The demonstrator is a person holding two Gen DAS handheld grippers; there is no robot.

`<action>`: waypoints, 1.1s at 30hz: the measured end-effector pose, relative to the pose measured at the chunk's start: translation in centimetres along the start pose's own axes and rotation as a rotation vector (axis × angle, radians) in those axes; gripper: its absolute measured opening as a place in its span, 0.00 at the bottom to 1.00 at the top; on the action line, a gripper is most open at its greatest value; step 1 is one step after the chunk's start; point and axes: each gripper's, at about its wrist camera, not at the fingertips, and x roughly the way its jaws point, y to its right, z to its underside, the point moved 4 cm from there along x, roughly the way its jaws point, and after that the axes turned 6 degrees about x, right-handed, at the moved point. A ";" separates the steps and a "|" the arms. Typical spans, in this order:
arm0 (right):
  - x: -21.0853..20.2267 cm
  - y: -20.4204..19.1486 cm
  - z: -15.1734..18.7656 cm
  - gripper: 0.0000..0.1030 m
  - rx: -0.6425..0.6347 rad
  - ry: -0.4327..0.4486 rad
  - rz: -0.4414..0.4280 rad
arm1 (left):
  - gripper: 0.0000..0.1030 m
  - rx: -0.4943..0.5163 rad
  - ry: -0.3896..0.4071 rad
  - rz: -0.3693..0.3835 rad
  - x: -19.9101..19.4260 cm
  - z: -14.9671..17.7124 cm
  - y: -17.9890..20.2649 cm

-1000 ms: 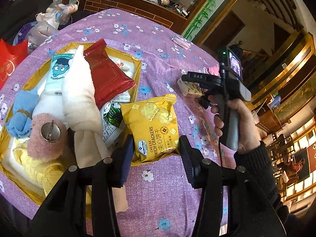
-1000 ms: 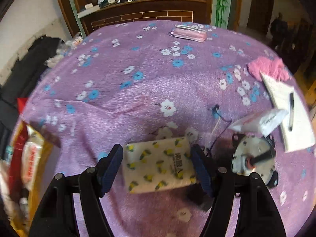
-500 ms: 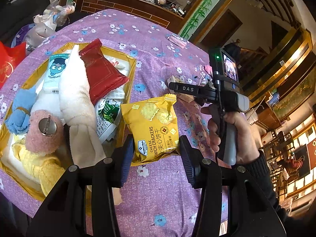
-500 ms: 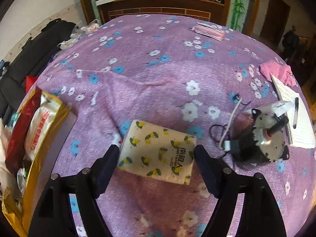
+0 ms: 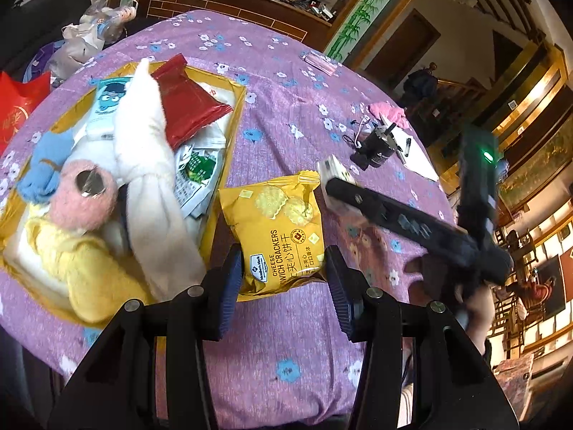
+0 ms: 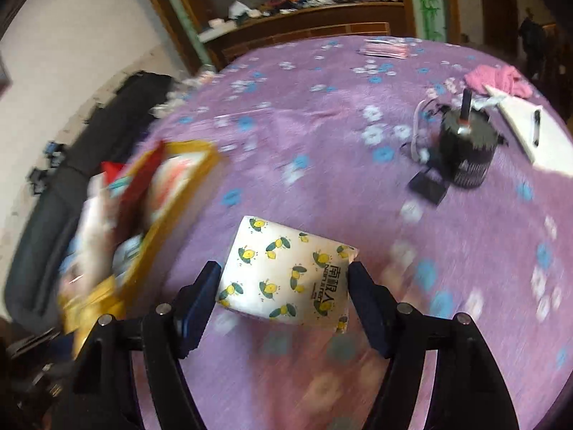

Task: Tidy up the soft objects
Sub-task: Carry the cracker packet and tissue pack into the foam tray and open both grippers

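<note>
My left gripper (image 5: 283,279) is shut on a yellow cheese-cracker bag (image 5: 275,225), held just right of the golden box (image 5: 229,143). The box is heaped with a white plush (image 5: 143,150), a pink fuzzy thing (image 5: 84,200), yellow and blue soft items and a red packet (image 5: 186,107). In the right wrist view my right gripper (image 6: 283,283) has its jaws closing on a white lemon-print tissue pack (image 6: 286,272), lifted above the purple cloth, with the box (image 6: 172,211) to its left. The left wrist view shows that gripper as a blurred black bar beside the tissue pack (image 5: 335,168).
A black motor (image 6: 465,150) with a cable stands on the purple flowered tablecloth (image 6: 322,125). Behind it lie a white notepad with a pen (image 6: 526,125), a pink cloth (image 6: 497,75) and a pink case (image 6: 385,50). A red bag (image 5: 18,107) is beyond the table's left edge.
My right gripper has lifted the tissue pack and swung left toward the golden box, which now fills more of its view. My left gripper shifted slightly with the cracker bag.
</note>
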 end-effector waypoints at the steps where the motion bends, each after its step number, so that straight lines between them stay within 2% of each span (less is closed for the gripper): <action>1: -0.5 -0.5 0.4 0.70 -0.008 0.003 -0.015 | 0.44 -0.001 0.006 0.000 -0.4 0.1 -0.1; 7: -4.3 -4.8 1.3 0.70 -0.075 0.063 -0.130 | 0.44 -0.039 0.063 -0.013 -4.6 0.0 -2.0; 14: -4.9 -8.2 0.0 0.70 -0.124 0.094 -0.170 | 0.44 -0.086 0.130 -0.104 -7.9 -1.7 -6.2; 20: -2.1 -9.6 -2.2 0.70 -0.133 0.067 -0.153 | 0.44 -0.122 0.130 -0.155 -7.7 -2.8 -10.2; 29: 4.3 -11.8 -6.7 0.70 -0.076 -0.048 -0.207 | 0.44 -0.120 0.077 -0.133 -5.0 -3.9 -12.9; 33: 6.6 -12.6 -8.1 0.70 -0.050 -0.064 -0.193 | 0.44 -0.111 0.066 -0.136 -4.1 -4.7 -13.7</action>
